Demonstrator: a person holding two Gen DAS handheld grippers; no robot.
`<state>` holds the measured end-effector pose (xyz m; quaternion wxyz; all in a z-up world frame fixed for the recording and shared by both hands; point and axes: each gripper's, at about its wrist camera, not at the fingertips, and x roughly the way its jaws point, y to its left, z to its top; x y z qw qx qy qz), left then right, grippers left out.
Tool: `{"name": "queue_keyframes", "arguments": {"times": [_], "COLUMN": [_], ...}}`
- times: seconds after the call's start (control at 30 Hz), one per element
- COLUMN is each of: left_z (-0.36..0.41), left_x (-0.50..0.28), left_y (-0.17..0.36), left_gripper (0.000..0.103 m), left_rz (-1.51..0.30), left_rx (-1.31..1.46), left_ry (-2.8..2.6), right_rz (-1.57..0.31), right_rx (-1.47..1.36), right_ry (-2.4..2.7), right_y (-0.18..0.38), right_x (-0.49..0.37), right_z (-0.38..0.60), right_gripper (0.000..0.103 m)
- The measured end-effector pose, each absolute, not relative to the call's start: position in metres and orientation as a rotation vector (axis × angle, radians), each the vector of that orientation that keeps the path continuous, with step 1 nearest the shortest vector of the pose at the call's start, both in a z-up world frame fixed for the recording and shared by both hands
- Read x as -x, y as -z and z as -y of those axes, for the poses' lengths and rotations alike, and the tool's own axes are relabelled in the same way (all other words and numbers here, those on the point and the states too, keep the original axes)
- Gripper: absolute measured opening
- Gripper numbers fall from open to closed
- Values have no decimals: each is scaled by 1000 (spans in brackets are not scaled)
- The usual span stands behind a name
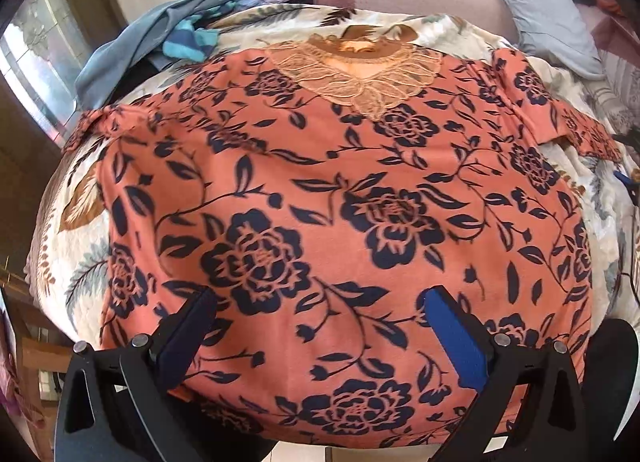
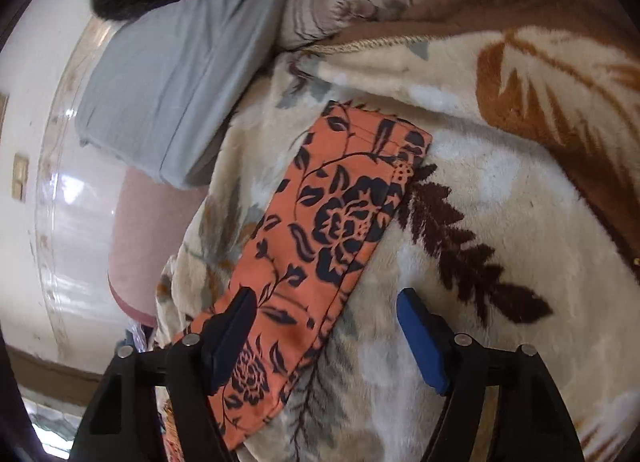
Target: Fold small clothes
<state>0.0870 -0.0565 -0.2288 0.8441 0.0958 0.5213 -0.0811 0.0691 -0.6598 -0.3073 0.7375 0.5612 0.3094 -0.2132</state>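
Orange floral blouse [image 1: 320, 189] lies spread face-up on a cream leaf-print blanket [image 1: 80, 254] covering a bed. Lace neckline [image 1: 360, 77] sits at the far end from the left tongs [image 1: 320, 312]; the hem is nearest them, running under and between the two fingers. Both sleeves extend outward, one ahead-left, one ahead-right. Judgement: the garment is laid flat so that fold lines can be set; no fold made yet.

Left tongs: open wide, nothing between the pads, poised over the lower body of the blouse. Contact with the cloth cannot be told from this view.

Right tongs [image 2: 326, 304]: also open, empty. The sleeve [image 2: 320, 246] runs diagonally from below the left-hand finger away toward the upper right, cuff end farthest out. The left-hand finger overlaps the sleeve cloth; the blue-padded right-hand finger [image 2: 420, 338] sits over bare blanket beside it. Judgement: the tongs are lined up to take the sleeve near its base and carry it inward across the body.

Surroundings: grey pillow [image 2: 168, 85] ahead-left of the right tongs; bluish-grey clothes heap [image 1: 160, 33] far ahead-left of the left tongs.

Risk, judged: the plush blanket may be pinched along with the thin sleeve; the blouse fabric looks light and prone to slipping.
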Motion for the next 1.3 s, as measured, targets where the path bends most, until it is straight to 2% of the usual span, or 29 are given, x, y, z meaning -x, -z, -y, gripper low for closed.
{"name": "queue_keyframes", "arguments": {"times": [0.13, 0.17, 0.23, 0.3, 0.37, 0.57, 0.83, 1.1, 1.2, 1.3], "left_z": [68, 71, 76, 80, 83, 78, 40, -16, -42, -67], "left_x": [-91, -93, -95, -95, -93, -91, -83, -69, -65, -63], "left_y": [230, 231, 233, 234, 233, 219, 198, 182, 175, 173], "left_gripper": [103, 103, 103, 103, 103, 103, 103, 103, 103, 103], "left_rz": [-1098, -1105, -1123, -1140, -1134, -1075, -1018, -926, -892, -883], "left_rx": [-213, -213, -212, -223, -231, -235, -142, -112, -95, -66], "left_ry": [189, 190, 194, 204, 215, 226, 236, 197, 170, 138], "right_rz": [-594, -598, -606, -598, -588, -488, -417, -446, -510, -624], "right_rx": [-1277, -1275, -1292, -1330, -1386, -1322, -1181, -1037, -968, -890], "right_ry": [456, 451, 455, 472, 481, 386, 142, -149, -223, -264], "right_y": [314, 316, 324, 332, 339, 302, 195, 104, 99, 118], "right_x": [-81, -87, -97, -99, -97, -92, -104, -174, -210, -247], "right_z": [680, 683, 692, 701, 709, 695, 614, 441, 358, 271], "right_gripper": [71, 66, 51, 25, 12, 8, 8, 8, 8, 8]}}
